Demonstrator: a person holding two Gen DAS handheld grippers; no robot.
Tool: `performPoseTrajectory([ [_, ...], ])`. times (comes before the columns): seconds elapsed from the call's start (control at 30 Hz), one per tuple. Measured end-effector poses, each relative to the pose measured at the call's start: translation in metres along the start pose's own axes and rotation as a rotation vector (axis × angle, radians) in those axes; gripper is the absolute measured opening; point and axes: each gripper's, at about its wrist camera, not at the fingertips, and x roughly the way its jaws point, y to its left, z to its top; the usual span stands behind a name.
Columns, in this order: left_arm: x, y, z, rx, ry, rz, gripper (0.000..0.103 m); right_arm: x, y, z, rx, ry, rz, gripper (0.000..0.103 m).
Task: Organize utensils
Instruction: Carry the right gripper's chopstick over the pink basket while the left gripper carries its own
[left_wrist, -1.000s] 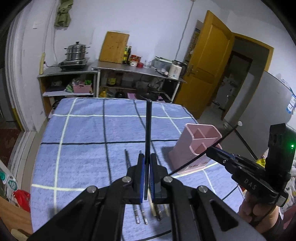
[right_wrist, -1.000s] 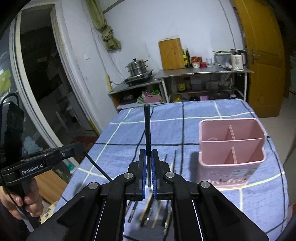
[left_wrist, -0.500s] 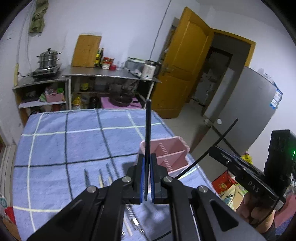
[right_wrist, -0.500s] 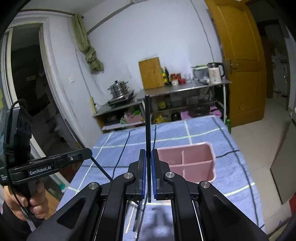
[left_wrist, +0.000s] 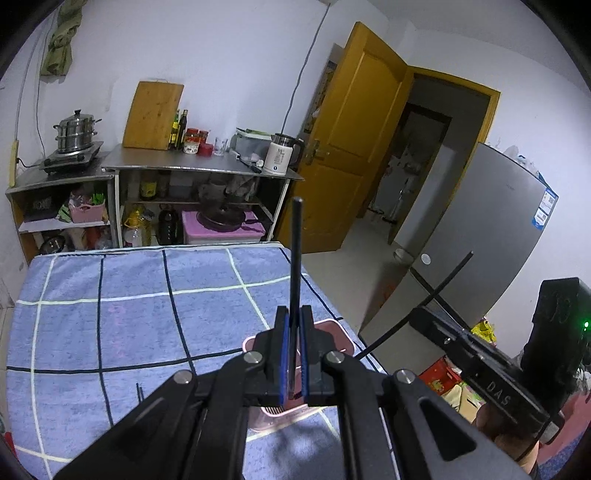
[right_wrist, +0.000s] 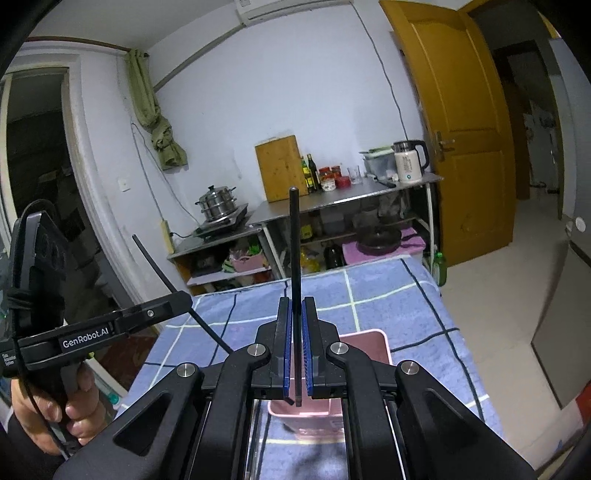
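Over the blue checked cloth (left_wrist: 110, 317), each claw clamping a black chopstick (left_wrist: 295, 258), pink holder (right_wrist: 369, 343) mostly hidden behind claws

A surface draped in a blue cloth (left_wrist: 129, 295) carries everything — the cloth is checked with black and pale lines and reaches the far edge, near the shelves. A pink utensil holder (right_wrist: 373, 345) stands on it toward the right edge, mostly hidden in both views. One thin dark stick (left_wrist: 139, 392) lies on the cloth left of the holder — only its tip shows.
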Motion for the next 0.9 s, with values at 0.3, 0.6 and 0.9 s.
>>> performPoseTrajectory([
  [0.3,0.054,0.020,-0.024,-0.032,0.087,0.020,0.006,0.052,-0.020,-0.030,0.032,0.103,-0.017,0.005],
  [0.6,0.074,0.028,-0.037,-0.033,0.130,0.020,0.006,0.078,-0.034,-0.050,0.063,0.172,-0.020,0.005],
  [0.9,0.073,0.028,-0.037,-0.032,0.118,0.019,0.017,0.082,-0.042,-0.052,0.083,0.197,-0.027,0.006],
])
